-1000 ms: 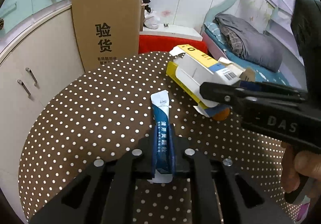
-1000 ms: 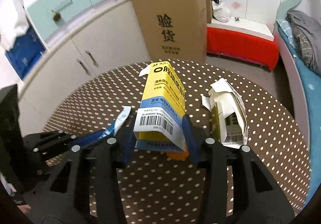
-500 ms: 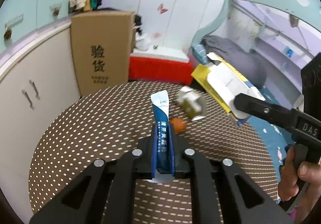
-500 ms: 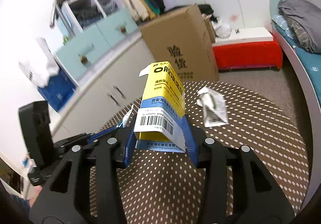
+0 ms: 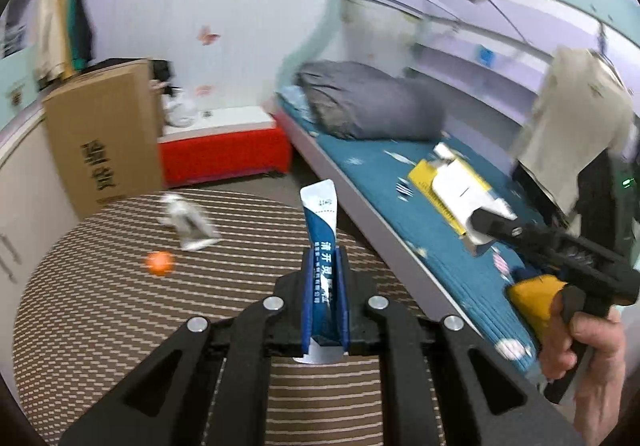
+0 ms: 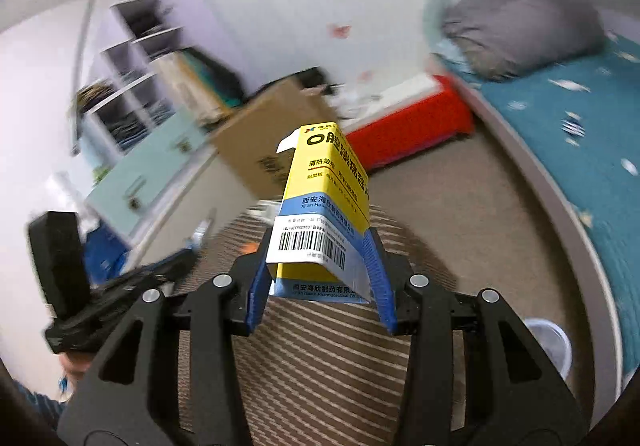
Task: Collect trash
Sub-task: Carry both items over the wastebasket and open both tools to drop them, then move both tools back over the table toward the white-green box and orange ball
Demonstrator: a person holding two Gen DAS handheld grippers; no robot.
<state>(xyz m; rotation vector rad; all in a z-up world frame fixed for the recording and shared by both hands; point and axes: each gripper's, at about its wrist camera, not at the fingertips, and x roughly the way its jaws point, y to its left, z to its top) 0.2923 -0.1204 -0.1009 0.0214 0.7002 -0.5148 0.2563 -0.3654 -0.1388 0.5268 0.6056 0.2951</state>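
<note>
Two grips: left gripper (image 5: 325, 300) fingers pinching blue sachet (image 5: 322, 242); right gripper (image 6: 320, 286) fingers clamping yellow carton (image 6: 326, 190).

Round brown dotted table (image 5: 100, 326), small orange ball (image 5: 160, 263) near a crumpled white carton (image 5: 188, 224)

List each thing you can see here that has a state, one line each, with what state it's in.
left gripper: shut on the blue sachet.
blue sachet: held upright, off the table.
right gripper: shut on the yellow box.
yellow box: held, flap open.
torn white carton: lying on the dotted table.
orange ball: resting on table.
</note>
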